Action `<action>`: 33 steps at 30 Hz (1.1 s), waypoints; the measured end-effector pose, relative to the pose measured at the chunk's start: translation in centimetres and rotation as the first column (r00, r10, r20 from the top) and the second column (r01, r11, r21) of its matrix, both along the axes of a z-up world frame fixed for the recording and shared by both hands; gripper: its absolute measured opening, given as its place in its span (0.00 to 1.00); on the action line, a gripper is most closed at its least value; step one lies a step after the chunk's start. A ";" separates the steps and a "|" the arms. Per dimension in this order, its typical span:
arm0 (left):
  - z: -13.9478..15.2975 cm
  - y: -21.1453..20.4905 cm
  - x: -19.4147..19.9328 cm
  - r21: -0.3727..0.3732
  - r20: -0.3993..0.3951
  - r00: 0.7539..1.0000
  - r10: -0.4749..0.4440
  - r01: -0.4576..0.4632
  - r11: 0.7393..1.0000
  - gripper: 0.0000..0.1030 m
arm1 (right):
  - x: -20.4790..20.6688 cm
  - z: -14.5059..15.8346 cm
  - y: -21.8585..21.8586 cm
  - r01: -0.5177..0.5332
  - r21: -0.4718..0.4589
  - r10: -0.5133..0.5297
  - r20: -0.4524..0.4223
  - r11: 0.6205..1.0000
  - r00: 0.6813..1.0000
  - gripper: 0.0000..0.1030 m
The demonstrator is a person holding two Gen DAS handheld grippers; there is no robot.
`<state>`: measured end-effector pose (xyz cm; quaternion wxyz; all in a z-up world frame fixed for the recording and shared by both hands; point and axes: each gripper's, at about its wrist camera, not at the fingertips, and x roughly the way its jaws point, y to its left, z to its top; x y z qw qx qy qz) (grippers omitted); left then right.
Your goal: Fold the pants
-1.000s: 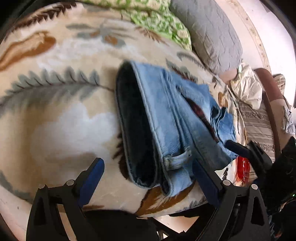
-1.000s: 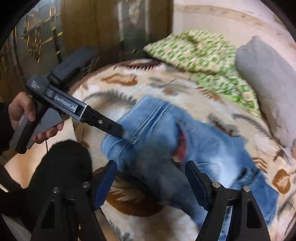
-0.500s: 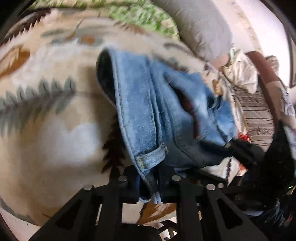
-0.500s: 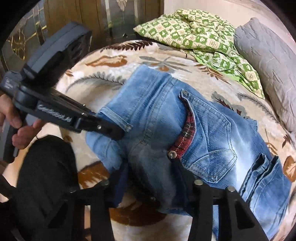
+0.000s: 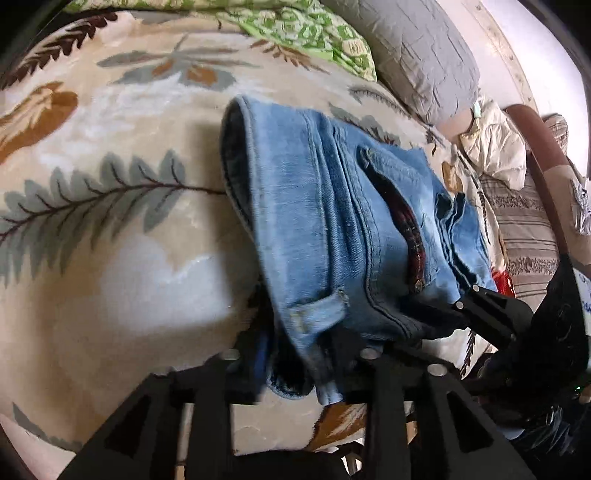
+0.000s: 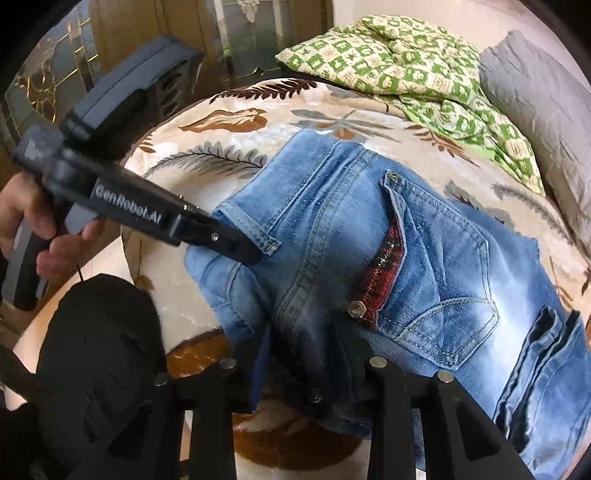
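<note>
jeans (image 6: 369,251): light blue, pocket side up, on leaf-print blanket (image 6: 236,129)
right gripper (image 6: 306,354): clamped on waistband
left gripper (image 6: 255,254): pinching belt-loop edge
left hand (image 6: 33,225): holding handle
green quilt (image 6: 417,70): behind jeans

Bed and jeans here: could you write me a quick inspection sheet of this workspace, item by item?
Surface: bed blanket with a leaf print, jeans lying on it.
Job's things: jeans, blue denim, back pocket up, waistband end toward the cameras.
Clutter: green quilt, grey pillow, cream cloth and striped fabric at the bed's far side.
Grippers: left gripper shut on the jeans' waistband; right gripper shut on the waistband too.
Cables: a thin dark cord hangs below the hand holding the left gripper.
Surroundings: wooden door with glass panels behind the bed.
</note>
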<state>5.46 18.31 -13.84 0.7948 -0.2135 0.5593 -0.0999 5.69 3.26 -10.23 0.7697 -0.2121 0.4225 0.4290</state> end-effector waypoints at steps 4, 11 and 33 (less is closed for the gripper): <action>2.8 1.6 -0.2 0.024 0.083 0.995 0.059 -0.061 0.998 0.78 | -0.6 1.3 -0.9 0.004 0.045 -0.004 -0.011 0.999 1.000 0.67; 4.0 1.2 4.2 0.067 0.066 0.997 0.031 -0.035 0.997 0.86 | -3.9 3.5 1.0 -0.074 0.018 0.070 0.163 0.997 0.984 0.78; 5.8 7.5 -1.1 -0.004 0.054 0.995 0.082 -0.082 0.997 0.86 | -4.0 4.8 -0.1 -0.064 0.007 0.060 0.261 0.998 0.964 0.78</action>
